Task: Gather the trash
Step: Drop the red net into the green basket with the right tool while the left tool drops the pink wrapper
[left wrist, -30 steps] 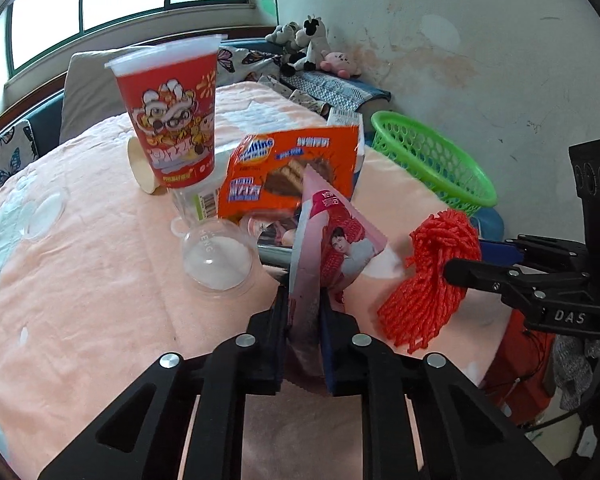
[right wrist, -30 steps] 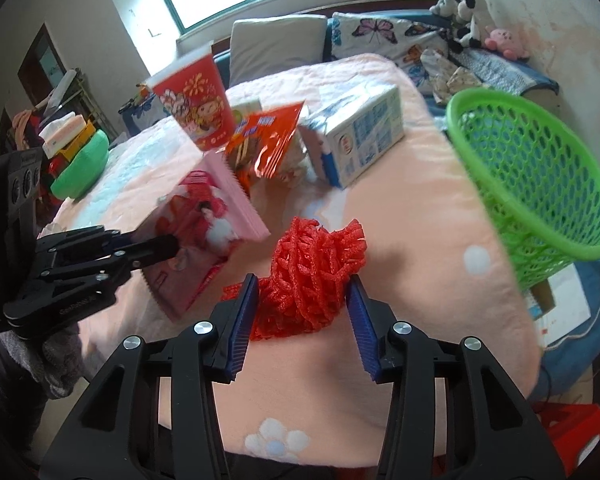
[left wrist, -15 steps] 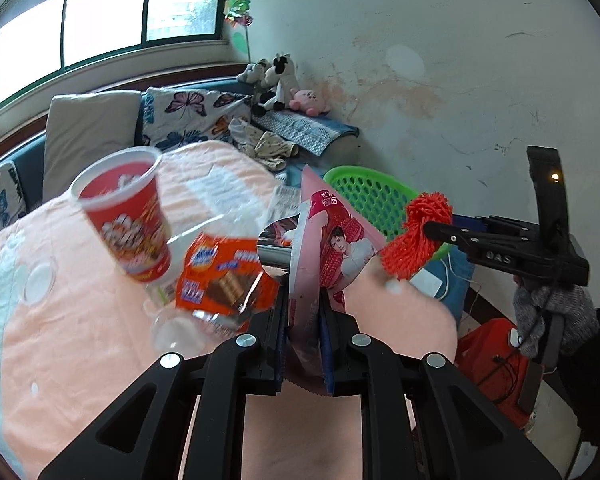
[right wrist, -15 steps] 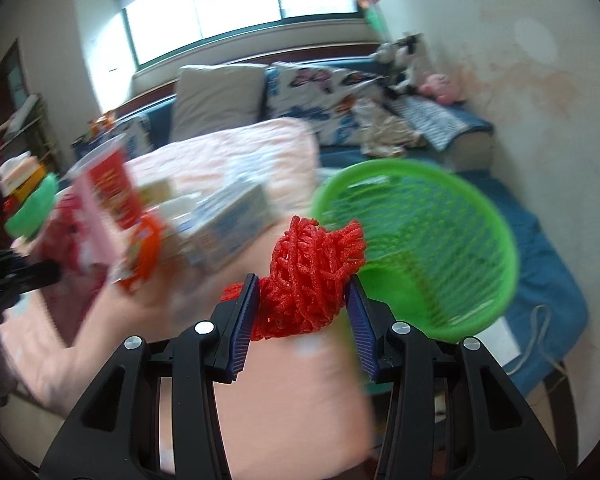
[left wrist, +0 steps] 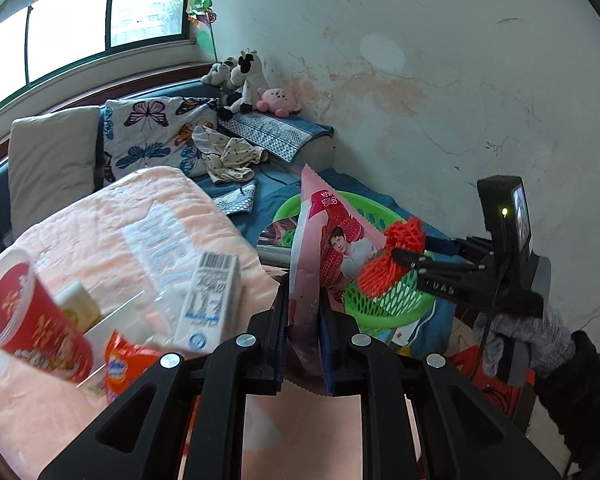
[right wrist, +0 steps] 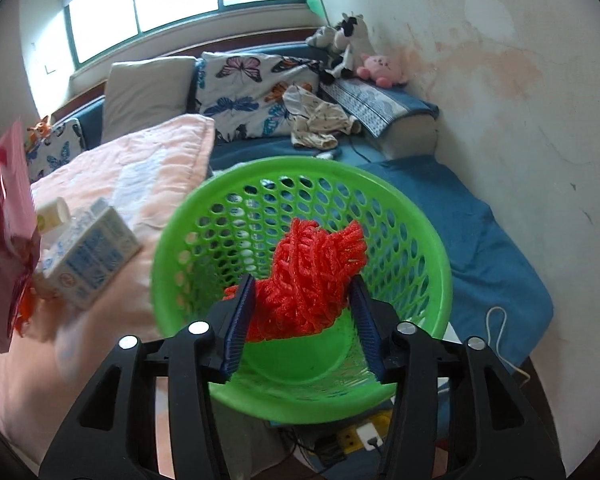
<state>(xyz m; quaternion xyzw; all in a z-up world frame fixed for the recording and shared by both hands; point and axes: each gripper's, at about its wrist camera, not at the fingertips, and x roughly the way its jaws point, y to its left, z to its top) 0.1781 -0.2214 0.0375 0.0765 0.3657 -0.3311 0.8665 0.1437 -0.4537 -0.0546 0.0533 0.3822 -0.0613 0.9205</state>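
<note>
Table (left wrist: 100, 232), pink-covered, stands just left of the green basket (right wrist: 440, 264). On it, near the basket: a milk carton (right wrist: 88, 256), a red cup (left wrist: 36, 328) further off, and an orange wrapper (left wrist: 120, 372) beside the cup. Right gripper (right wrist: 302, 308) hangs over the basket's mouth, jaws part closed, clamping a red mesh (right wrist: 312, 276). Left gripper (left wrist: 303, 344), short of the basket, jaws nearly shut, pinches a pink packet (left wrist: 332, 248) upright.
</note>
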